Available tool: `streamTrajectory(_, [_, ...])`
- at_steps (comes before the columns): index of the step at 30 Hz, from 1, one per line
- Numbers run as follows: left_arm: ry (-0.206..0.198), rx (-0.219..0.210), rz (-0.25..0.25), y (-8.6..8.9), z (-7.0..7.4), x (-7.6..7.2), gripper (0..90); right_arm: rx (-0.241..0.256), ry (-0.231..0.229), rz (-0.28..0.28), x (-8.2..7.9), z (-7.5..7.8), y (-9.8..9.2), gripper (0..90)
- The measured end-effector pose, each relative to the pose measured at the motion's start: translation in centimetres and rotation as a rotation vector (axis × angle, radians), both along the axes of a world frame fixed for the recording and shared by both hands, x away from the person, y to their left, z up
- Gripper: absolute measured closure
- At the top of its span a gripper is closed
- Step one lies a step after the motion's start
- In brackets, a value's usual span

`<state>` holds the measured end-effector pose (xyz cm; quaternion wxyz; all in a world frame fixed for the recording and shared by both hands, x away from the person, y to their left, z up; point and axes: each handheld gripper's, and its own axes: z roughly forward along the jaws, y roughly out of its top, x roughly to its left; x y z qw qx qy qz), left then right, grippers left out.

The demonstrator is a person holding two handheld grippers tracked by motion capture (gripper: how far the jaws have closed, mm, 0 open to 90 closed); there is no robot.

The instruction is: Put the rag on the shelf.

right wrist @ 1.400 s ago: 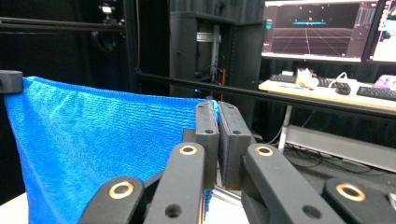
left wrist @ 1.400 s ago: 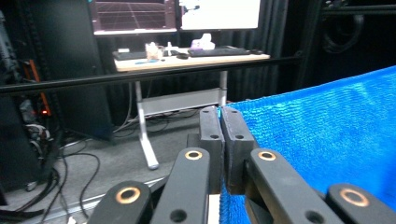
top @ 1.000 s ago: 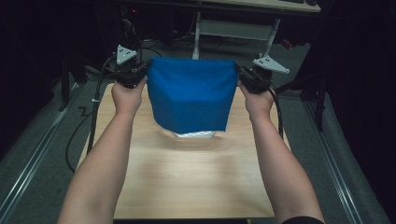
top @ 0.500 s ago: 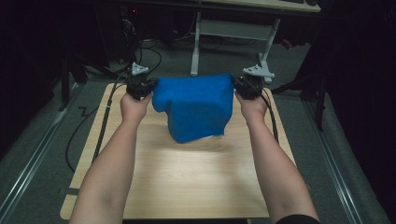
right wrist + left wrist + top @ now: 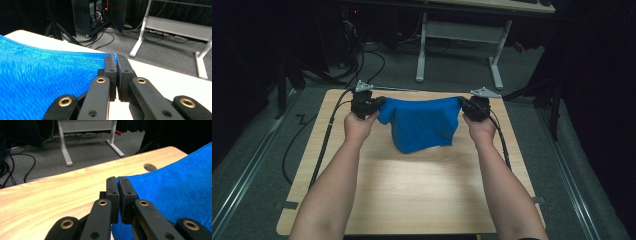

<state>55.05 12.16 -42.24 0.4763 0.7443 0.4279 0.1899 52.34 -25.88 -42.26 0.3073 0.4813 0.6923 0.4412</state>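
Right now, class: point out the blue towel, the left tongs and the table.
blue towel (image 5: 422, 127), high view, middle of the cloth
left tongs (image 5: 117, 182), left gripper view, between the tips
table (image 5: 412, 200), high view, bare wood

The blue towel (image 5: 422, 125) is a soft terry cloth, held up by its two top corners. It hangs stretched between them, and its lower edge rests on the tabletop (image 5: 412, 190).
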Motion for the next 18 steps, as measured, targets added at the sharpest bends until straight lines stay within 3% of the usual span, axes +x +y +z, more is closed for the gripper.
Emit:
streamTrajectory(4, [0.021,0.026,-0.013,-0.5,-1.1,0.0,87.5,-0.002,0.031,0.006,-0.1,-1.7,0.0,88.7])
streamTrajectory(12, [0.096,-0.027,-0.001,0.1,-4.7,-0.1,87.7,0.007,0.080,0.027,-0.7,-4.4,0.7,88.7])
streamTrajectory(14, [0.109,-0.044,-0.005,0.1,-5.2,-0.1,87.7,0.010,0.090,0.034,-0.8,-4.9,0.8,88.6])
streamTrajectory(18, [0.118,-0.038,-0.026,-0.6,-5.9,-0.2,87.7,0.003,0.104,0.042,-1.1,-5.6,1.2,88.6])
